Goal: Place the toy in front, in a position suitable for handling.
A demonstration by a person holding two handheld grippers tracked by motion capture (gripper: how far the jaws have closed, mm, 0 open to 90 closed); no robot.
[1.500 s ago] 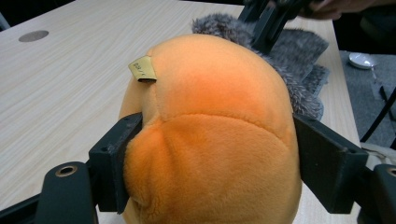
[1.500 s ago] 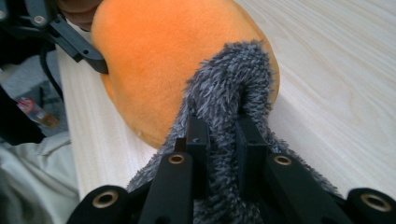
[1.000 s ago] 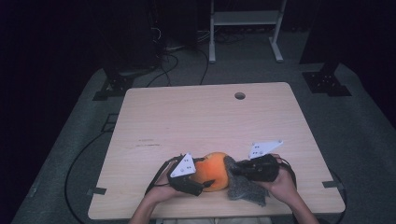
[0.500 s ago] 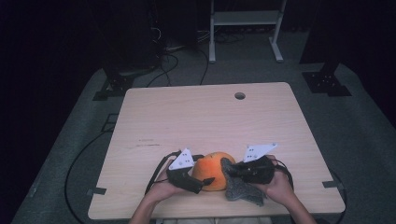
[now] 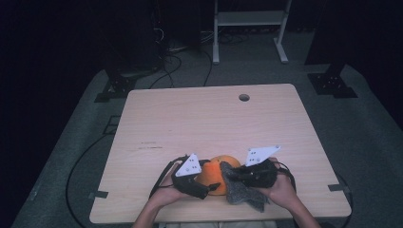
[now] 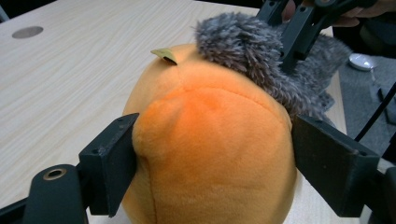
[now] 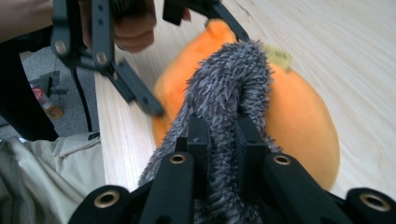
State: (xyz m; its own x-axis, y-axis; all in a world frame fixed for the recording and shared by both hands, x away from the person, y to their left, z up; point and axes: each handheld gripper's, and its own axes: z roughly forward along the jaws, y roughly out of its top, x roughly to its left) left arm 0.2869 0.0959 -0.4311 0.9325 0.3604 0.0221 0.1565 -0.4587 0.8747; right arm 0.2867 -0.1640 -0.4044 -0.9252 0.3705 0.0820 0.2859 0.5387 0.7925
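I have the orange plush ball (image 5: 216,173) near the front edge of the table (image 5: 209,118), clamped between the jaws of my left gripper (image 6: 212,158), whose pads dent its sides. Those jaws have just been closing a little with the ball between them. My right gripper (image 7: 219,140) has its jaws nearly together, pinching a fold of the grey fuzzy cloth (image 7: 229,93), which is draped over the top of the ball beside the small tan tag (image 6: 164,54).

What worries me is the soft ball: it gives under the pads, so a hard rub with the cloth could roll or squeeze it out of the left jaws, and it sits close enough to the table's front edge to drop off. The cloth is held by one thin fold, so it could slip free if it drags on the plush.

From the high view the ball's lower half and the cloth's free end are partly covered by my hands, and the room beyond the table is too dark to read. I cannot tell whether the ball rests on the table or is lifted slightly.
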